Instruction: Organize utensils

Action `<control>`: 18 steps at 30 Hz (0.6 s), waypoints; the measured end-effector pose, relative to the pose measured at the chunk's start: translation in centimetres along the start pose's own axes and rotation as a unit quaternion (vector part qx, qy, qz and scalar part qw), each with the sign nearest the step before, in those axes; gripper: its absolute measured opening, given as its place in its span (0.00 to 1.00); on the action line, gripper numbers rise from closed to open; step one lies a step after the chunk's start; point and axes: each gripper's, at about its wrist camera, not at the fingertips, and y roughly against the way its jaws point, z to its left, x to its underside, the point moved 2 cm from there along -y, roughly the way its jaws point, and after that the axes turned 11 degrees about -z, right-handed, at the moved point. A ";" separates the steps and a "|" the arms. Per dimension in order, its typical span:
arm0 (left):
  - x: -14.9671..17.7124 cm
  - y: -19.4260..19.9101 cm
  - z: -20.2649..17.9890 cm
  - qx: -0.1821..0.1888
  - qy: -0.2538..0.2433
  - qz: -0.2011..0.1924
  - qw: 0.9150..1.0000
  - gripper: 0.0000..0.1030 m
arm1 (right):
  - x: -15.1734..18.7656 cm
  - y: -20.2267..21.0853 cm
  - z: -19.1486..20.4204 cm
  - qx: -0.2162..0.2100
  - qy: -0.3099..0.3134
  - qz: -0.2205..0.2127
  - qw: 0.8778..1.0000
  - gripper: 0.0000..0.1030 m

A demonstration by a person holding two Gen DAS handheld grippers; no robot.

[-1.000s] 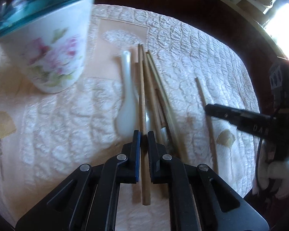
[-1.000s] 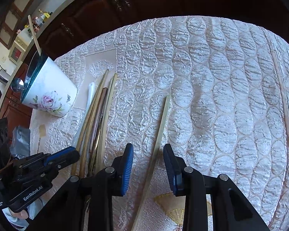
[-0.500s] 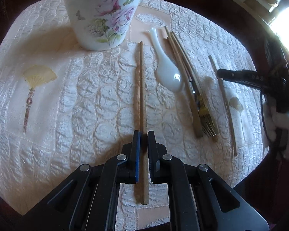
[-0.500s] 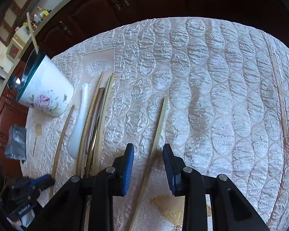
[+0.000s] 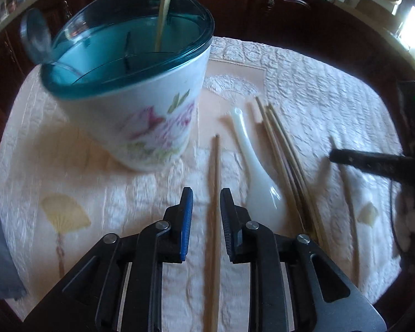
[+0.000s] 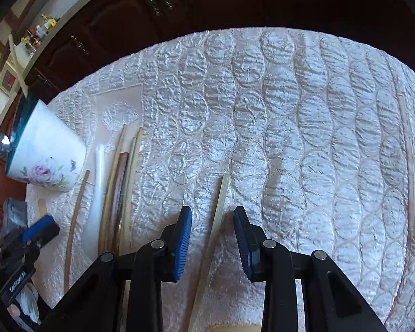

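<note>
A white flowered holder with a teal rim (image 5: 141,102) stands at the back left, holding a chopstick (image 5: 164,8) and a metal spoon (image 5: 36,38). My left gripper (image 5: 206,202) is open, with a brown chopstick (image 5: 215,193) lying on the cloth between its jaws. Right of it lie a white ceramic spoon (image 5: 260,185) and a bundle of chopsticks (image 5: 287,160). My right gripper (image 6: 212,218) is open around a pale chopstick (image 6: 220,210) lying on the cloth. The holder (image 6: 45,155) and the brown chopstick (image 6: 74,221) also show in the right wrist view.
A quilted white cloth (image 6: 290,110) covers the round table. Another chopstick (image 6: 408,160) lies near its far right edge. Dark wooden cabinets (image 6: 207,2) stand behind the table. A grey object (image 5: 0,254) sits at the left edge.
My left gripper carried the brown chopstick out of the bundle to the left, laid it beside the holder and opened. My right gripper stayed open over the pale chopstick.
</note>
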 end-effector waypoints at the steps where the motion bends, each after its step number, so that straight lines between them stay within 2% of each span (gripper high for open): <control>1: -0.2 -0.4 -0.1 -0.006 -0.001 0.000 1.000 0.19 | 0.0 -0.1 0.1 0.000 0.002 -0.001 1.000 0.30; 2: -0.3 -0.9 -0.3 -0.012 -0.004 0.002 1.000 0.19 | 0.0 -0.2 0.2 0.000 0.005 -0.001 1.000 0.29; 6: -0.7 -2.5 -1.1 -0.029 -0.017 0.009 0.999 0.19 | 0.3 -0.5 0.3 -0.005 0.010 0.000 1.000 0.17; 10: -0.9 -3.8 -1.5 -0.027 -0.015 0.022 0.999 0.19 | 0.4 -0.1 -0.2 -0.014 0.011 0.002 1.000 0.10; 13: -1.0 -4.0 -1.4 -0.010 -0.006 0.023 1.000 0.18 | 0.4 0.4 0.0 -0.019 0.013 -0.001 1.000 0.08; 16: -1.3 -3.1 -0.7 0.029 0.024 0.023 0.999 0.18 | 0.3 0.9 -0.1 -0.021 0.017 -0.002 1.000 0.08; 18: -1.5 -2.5 -0.4 0.038 0.023 0.017 0.999 0.18 | 0.4 1.2 0.0 -0.021 0.019 -0.004 1.000 0.08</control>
